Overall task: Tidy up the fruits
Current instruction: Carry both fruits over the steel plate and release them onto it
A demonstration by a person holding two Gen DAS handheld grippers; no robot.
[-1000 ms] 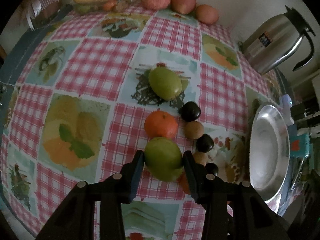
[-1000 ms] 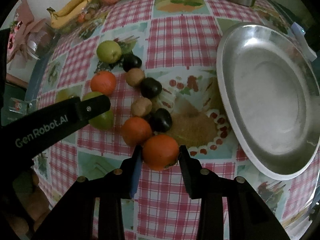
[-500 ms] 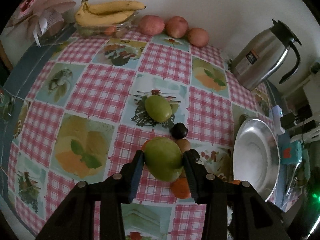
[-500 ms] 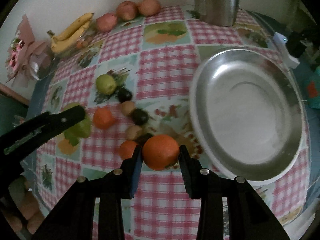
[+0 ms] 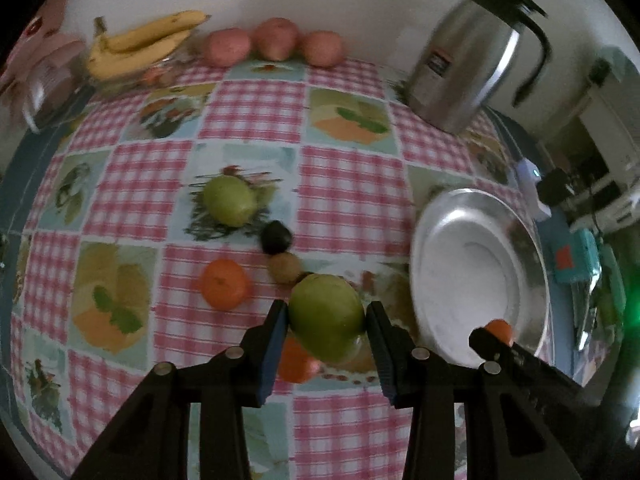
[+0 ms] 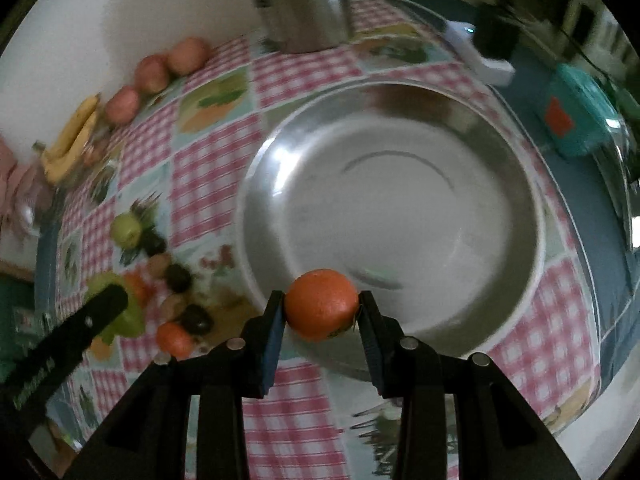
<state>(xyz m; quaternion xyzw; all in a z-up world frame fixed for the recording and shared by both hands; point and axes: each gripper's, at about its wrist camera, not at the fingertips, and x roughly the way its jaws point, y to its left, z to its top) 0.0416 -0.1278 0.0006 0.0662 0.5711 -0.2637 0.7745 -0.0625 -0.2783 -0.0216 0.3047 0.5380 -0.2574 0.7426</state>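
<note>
My left gripper (image 5: 326, 322) is shut on a green apple (image 5: 326, 320), held above the tablecloth near the left rim of the steel bowl (image 5: 520, 240). My right gripper (image 6: 321, 310) is shut on an orange (image 6: 321, 303) and hangs over the near rim of the steel bowl (image 6: 532, 280), which has nothing in it. On the cloth lie a second green apple (image 5: 229, 200), an orange (image 5: 222, 283), a dark plum (image 5: 276, 237), a brown kiwi (image 5: 285, 267) and another orange (image 5: 294, 362) partly hidden under the held apple.
A steel thermos jug (image 5: 464, 76) stands at the back right. Bananas (image 5: 140, 46) and three red apples (image 5: 274, 42) line the back wall. A turquoise device (image 6: 576, 120) and a white gadget (image 6: 476, 56) lie beyond the bowl, near the table edge.
Both grippers have lifted their fruits off the cloth and moved right. The orange now hangs over the bowl's rim, and the green apple has left the fruit cluster.
</note>
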